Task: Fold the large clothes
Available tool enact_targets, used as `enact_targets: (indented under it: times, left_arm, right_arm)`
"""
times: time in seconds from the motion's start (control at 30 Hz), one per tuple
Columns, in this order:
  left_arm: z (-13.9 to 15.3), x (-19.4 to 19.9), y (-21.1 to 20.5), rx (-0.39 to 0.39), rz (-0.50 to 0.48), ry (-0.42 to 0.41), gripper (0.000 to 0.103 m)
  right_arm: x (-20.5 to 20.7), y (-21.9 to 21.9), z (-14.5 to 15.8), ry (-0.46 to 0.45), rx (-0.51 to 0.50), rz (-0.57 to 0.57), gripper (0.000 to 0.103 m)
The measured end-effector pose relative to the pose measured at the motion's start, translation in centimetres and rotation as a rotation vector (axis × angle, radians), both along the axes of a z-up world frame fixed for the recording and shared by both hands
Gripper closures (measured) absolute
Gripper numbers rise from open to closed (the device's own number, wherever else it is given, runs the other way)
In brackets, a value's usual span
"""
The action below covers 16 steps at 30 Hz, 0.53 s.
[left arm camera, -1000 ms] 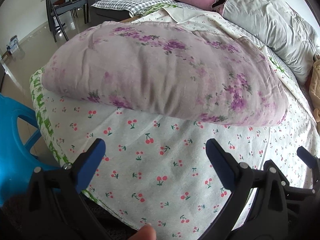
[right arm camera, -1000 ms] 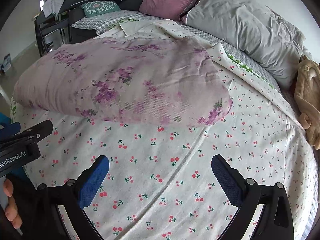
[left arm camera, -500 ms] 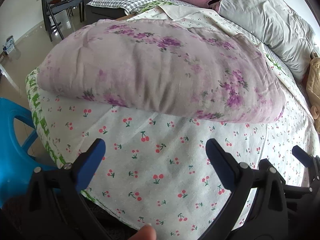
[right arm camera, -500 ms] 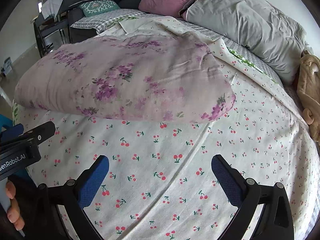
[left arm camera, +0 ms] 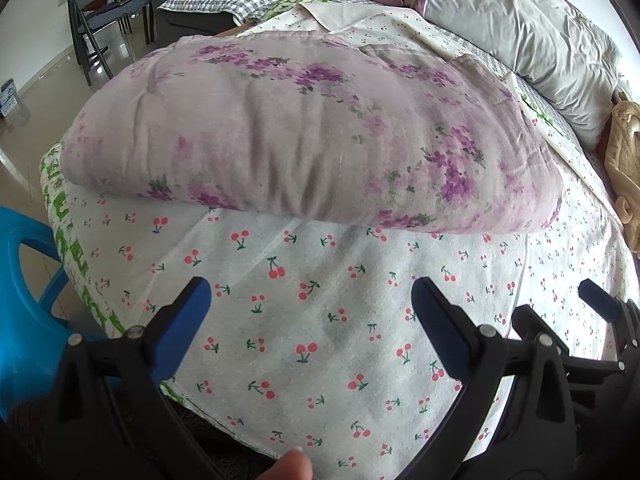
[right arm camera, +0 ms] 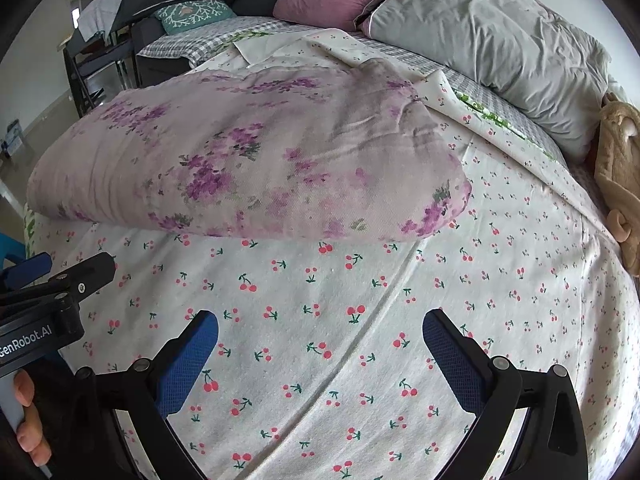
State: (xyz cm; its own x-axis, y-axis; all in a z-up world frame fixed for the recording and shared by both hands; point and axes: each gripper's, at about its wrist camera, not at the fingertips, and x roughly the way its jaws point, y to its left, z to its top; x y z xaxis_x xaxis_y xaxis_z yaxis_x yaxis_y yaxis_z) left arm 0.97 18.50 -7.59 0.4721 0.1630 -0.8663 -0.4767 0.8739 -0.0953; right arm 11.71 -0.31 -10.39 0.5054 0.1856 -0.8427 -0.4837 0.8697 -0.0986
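Left wrist: folded floral quilt [left arm camera: 304,136] ahead, apart from spread tongs [left arm camera: 308,300].

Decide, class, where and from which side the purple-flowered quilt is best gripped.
Probably the floral quilt's near rounded folded edge, approached low from the front across the cherry-print sheet. That edge bulges toward both open grippers, left and right, offering thick layers to pinch.
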Motion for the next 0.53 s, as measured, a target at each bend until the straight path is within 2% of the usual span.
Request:
enact_targets:
  times: [0.53]
  left_arm:
    - [0.09, 0.17, -0.30, -0.005, -0.012, 0.000, 0.003]
  right_arm:
    - [0.39, -0.60, -0.26, 0.034, 0.028, -0.032, 0.000]
